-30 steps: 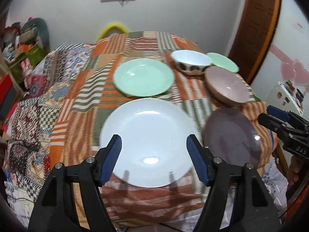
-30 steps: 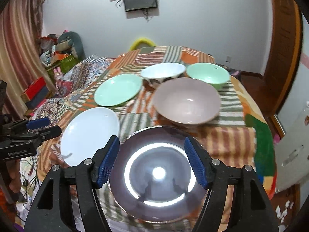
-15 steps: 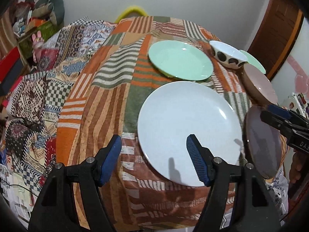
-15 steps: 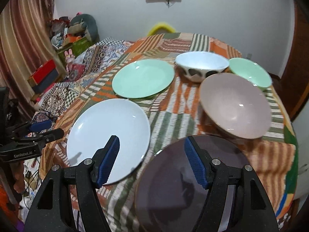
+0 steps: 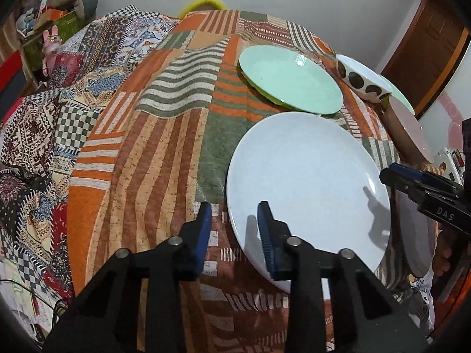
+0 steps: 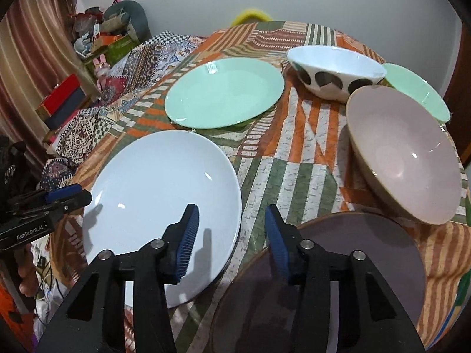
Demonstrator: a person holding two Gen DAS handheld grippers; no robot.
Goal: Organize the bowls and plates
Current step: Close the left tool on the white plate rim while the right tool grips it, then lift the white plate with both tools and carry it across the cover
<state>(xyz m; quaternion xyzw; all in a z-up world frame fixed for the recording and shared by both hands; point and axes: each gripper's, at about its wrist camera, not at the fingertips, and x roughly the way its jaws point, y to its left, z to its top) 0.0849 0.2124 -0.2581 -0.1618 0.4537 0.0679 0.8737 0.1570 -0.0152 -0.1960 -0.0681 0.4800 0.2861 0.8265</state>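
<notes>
A: Setting?

B: A bench (image 6: 294,176) under a striped patchwork cloth (image 5: 164,158), against a pale wall.

A: The task's things?

B: The white plate (image 6: 159,200) lies at the near edge, with the green plate (image 6: 223,91) just behind it and the dark plate (image 6: 338,270) beside it. Behind that sit the pink bowl (image 6: 409,153), the spotted bowl (image 6: 335,73) and the green bowl (image 6: 418,88).

A: Your fingers?

B: My left fingers (image 5: 234,229) are closing astride the white plate's near-left rim, one pad over the plate, one over the cloth; the pads are not pressing yet. My right fingers (image 6: 231,235) are closing over the gap between the white and dark plates, with nothing clamped.
</notes>
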